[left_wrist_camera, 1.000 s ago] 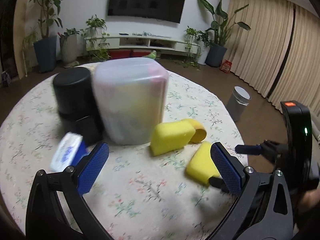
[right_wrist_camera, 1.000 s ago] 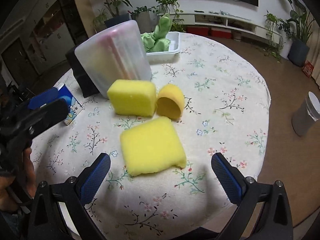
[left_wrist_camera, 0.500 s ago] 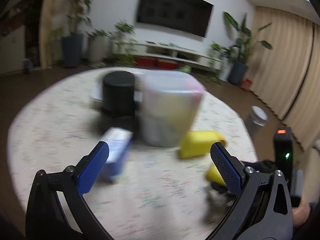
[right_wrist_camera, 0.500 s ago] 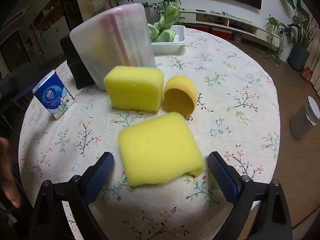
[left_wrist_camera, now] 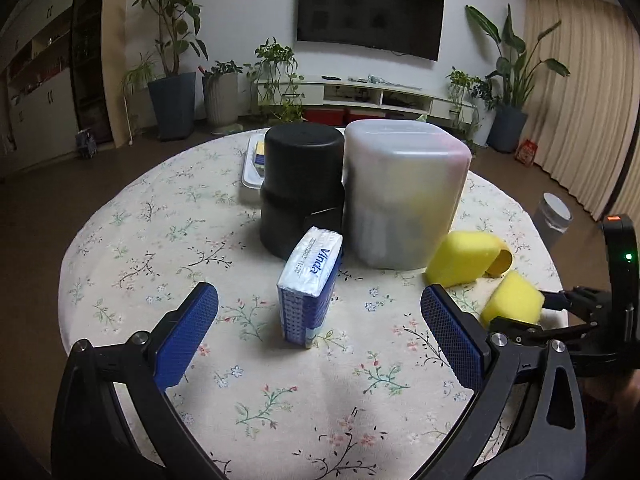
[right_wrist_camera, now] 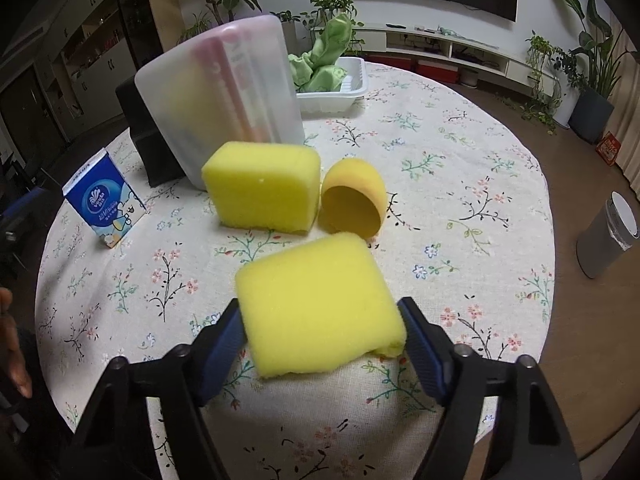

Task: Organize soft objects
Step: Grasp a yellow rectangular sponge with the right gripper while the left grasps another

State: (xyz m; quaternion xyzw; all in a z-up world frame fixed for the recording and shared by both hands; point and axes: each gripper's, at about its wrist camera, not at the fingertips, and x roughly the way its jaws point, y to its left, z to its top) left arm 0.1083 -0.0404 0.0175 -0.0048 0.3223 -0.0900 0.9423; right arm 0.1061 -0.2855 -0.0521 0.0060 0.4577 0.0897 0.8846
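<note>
At the near edge of the round bench [right_wrist_camera: 500, 152], right hand-held gripper [right_wrist_camera: 322, 340] pointed steeply down, jaws just narrowed from wide and now pressed on both sides of a flat yellow sponge [right_wrist_camera: 316, 308]. Sponge still lying on the flowered cloth, its near edge bulging between the blue pads. Just beyond it, a second yellow sponge [right_wrist_camera: 264, 188] stood on edge, touching a yellow cup-shaped piece [right_wrist_camera: 354, 200] lying on its side with the opening toward the camera. Behind those, leaned a frosted translucent container [right_wrist_camera: 224, 96], upside down, with a black canister [right_wrist_camera: 148, 140] beside it. Farther back, a white basket [right_wrist_camera: 340, 94] with green cloth [right_wrist_camera: 328, 56] bunched inside. Off to the left, a blue tissue pack [right_wrist_camera: 105, 200] upright on the cloth.

Over the bench's other side, left hand-held gripper [left_wrist_camera: 320, 332] held with jaws wide apart and nothing between the pads, aimed toward the tissue pack [left_wrist_camera: 312, 284], not touching it. Seen past it: black canister [left_wrist_camera: 302, 188] and frosted container [left_wrist_camera: 404, 196] side by side, a white tray [left_wrist_camera: 252, 164] behind them, the gripped sponge [left_wrist_camera: 512, 304] at far right.
</note>
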